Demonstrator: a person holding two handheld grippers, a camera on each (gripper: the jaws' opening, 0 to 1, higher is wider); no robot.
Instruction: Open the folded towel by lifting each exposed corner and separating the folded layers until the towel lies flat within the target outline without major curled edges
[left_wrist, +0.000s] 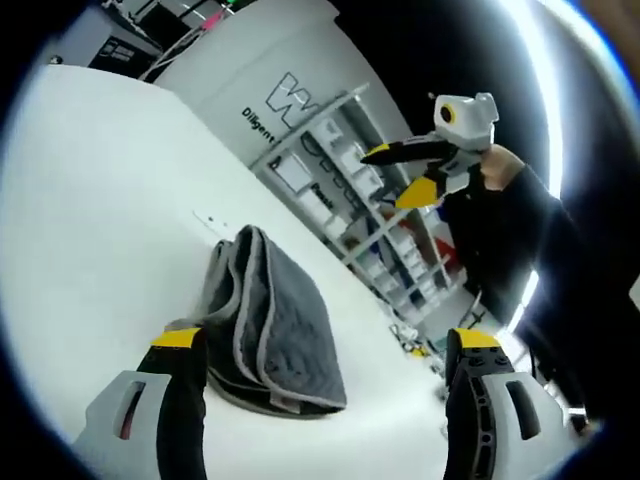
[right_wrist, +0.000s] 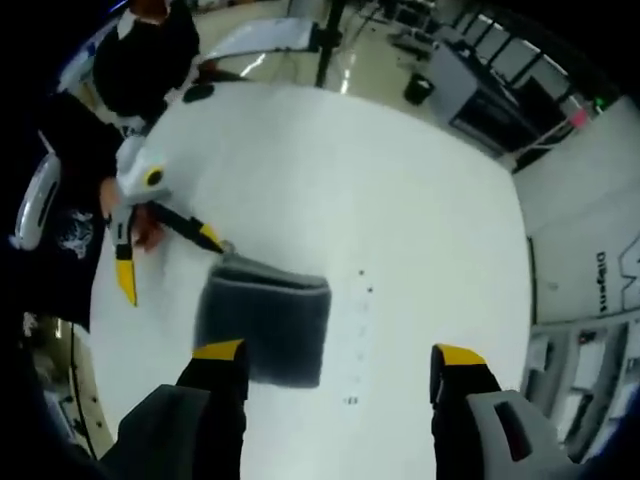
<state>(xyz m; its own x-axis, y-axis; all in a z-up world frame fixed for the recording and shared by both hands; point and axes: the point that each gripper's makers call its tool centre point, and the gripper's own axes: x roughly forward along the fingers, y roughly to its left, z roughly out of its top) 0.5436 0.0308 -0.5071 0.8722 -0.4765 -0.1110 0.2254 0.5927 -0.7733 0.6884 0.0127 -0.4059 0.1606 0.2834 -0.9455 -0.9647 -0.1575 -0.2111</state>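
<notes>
Right gripper view looks down on the white desk (right_wrist: 400, 200), where the folded grey towel (right_wrist: 265, 318) lies near the middle, just ahead of the right hand-held gripper (right_wrist: 340, 358) — its yellow-tipped jaws spread wide, holding nothing. The left hand-held gripper (right_wrist: 165, 268) comes in from the left, jaws parted, one tip touching the towel's corner. In the left gripper view the towel sits folded, layers stacked, between that gripper's open jaws — shelving (left_wrist: 385, 215) stands beyond the desk.

Towel (right_wrist: 264, 318) blurred, its near edge behind the right claw (right_wrist: 340, 362); shelf (left_wrist: 375, 215) contents indistinct.
</notes>
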